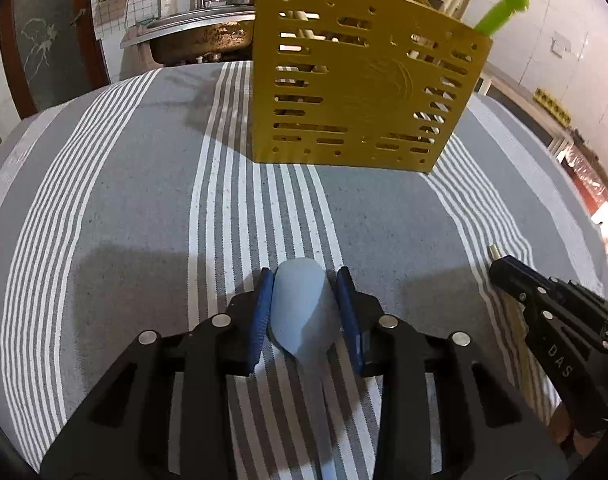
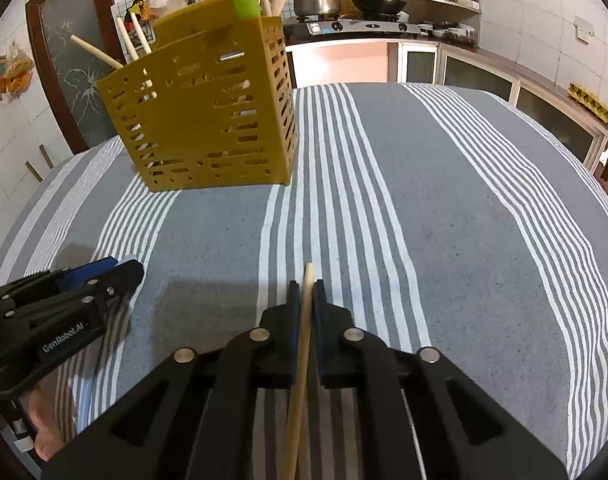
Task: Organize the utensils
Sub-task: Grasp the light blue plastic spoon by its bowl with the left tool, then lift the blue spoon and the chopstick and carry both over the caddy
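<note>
A yellow perforated utensil holder (image 1: 359, 88) stands on the striped cloth, also seen in the right wrist view (image 2: 208, 116). Several wooden chopsticks (image 2: 100, 54) and a green-handled utensil (image 1: 503, 8) stick out of it. My left gripper (image 1: 304, 280) is shut on a pale blue spoon (image 1: 304, 304), bowl end forward, above the cloth short of the holder. My right gripper (image 2: 305, 286) is shut on a wooden chopstick (image 2: 304, 344) whose tip pokes past the fingertips. In the left wrist view the right gripper (image 1: 503, 266) shows at the right edge; in the right wrist view the left gripper (image 2: 120, 266) shows at the left.
A grey cloth with white stripes (image 2: 443, 216) covers the table. Behind it are a sink (image 1: 200, 32), a stove with a pot (image 2: 315, 2) and a pan, and shelves with bottles. A hand (image 2: 44, 428) shows at the lower left.
</note>
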The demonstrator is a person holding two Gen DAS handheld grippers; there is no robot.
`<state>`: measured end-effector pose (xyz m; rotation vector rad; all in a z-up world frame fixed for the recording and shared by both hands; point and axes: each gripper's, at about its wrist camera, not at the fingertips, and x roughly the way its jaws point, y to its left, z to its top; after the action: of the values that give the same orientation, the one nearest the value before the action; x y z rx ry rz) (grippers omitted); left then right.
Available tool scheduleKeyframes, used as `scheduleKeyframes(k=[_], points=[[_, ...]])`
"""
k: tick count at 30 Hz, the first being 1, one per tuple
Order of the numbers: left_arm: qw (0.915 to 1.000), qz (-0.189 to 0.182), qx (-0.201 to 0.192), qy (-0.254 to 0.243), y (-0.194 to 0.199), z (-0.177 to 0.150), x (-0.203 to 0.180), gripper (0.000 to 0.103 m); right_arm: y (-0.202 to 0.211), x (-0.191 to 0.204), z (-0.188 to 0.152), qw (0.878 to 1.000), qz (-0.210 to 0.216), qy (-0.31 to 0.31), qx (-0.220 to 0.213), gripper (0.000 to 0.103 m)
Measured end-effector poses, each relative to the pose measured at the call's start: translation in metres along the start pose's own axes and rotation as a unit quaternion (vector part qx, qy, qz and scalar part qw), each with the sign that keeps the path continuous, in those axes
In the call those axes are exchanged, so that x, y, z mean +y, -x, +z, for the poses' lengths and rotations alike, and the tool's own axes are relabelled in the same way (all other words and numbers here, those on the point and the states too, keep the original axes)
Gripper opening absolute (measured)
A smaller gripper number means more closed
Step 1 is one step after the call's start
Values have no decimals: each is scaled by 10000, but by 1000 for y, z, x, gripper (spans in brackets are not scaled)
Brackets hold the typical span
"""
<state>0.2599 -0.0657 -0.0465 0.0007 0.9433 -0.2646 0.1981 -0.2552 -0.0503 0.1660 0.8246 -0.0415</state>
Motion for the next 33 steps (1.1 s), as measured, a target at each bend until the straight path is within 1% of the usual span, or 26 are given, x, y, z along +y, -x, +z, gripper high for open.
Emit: scheduleKeyframes(k=[4, 8, 11, 17, 23, 29, 33], points=[[9998, 18, -147, 93, 8, 1, 5, 32, 10, 1, 2, 9998, 0, -48, -203, 7], [9987, 112, -493, 9, 26, 1, 5, 32, 25, 2, 5, 9987, 21, -106, -503, 6], [9968, 208, -768, -86, 40, 0, 5, 32, 40, 5, 10, 9966, 9, -44, -826, 6], [9877, 425, -1468, -338, 77, -3, -6, 32, 64, 9, 16, 9910, 65, -102, -1332, 6], [9760, 463, -2080, -443, 113, -9, -12, 32, 94, 11, 23, 9821, 173, -101, -1871, 6], [9676, 457, -2439, -465, 138, -16, -13, 31, 116, 16, 24, 9736, 225, -65, -2272, 6], [9654, 524, -2498, -538, 142, -18, -14, 31, 123, 21, 22, 9698, 195, -22, -2431, 6]])
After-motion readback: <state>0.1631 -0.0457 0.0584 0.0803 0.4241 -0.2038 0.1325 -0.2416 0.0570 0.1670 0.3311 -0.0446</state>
